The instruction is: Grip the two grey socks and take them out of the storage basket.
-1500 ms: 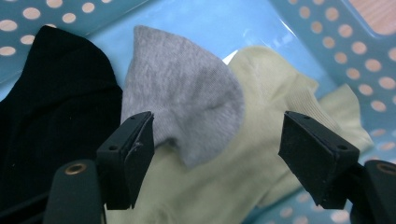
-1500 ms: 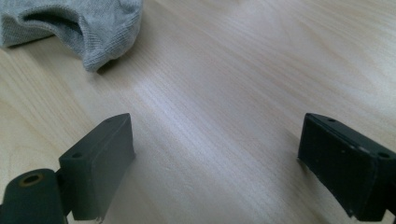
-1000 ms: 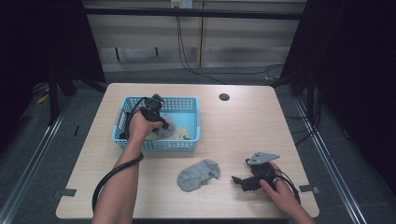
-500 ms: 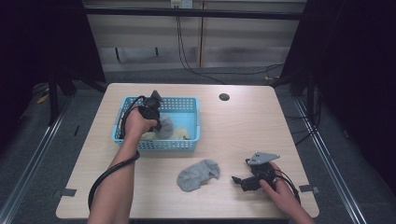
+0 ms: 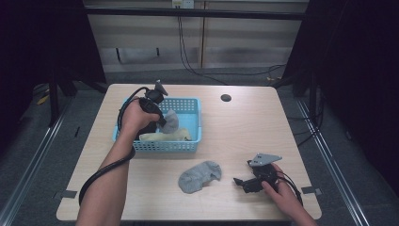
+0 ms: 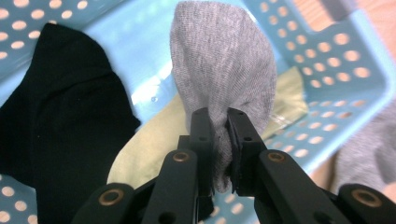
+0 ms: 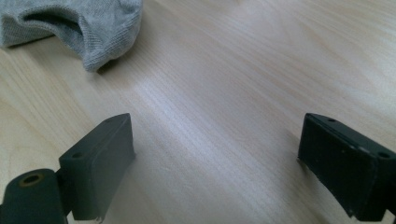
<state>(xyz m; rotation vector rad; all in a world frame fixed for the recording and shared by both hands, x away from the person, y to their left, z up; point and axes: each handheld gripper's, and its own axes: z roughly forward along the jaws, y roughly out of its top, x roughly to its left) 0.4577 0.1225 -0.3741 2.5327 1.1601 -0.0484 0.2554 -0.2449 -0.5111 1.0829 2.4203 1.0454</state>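
Lit table, dark room all round

Light falls from above onto the table (image 5: pixel 226 136); the sides of the room sink into black. Shadows are soft and short. The high view is slightly soft. Up close, the grey sock (image 6: pixel 224 70) is sharp, the basket (image 6: pixel 345 60) behind it blurred, with a pale sheen on its floor.

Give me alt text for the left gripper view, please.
The left tongs pinch a grey sock and hold it above a light blue basket. Below in the basket lie a black sock and a pale yellow sock.
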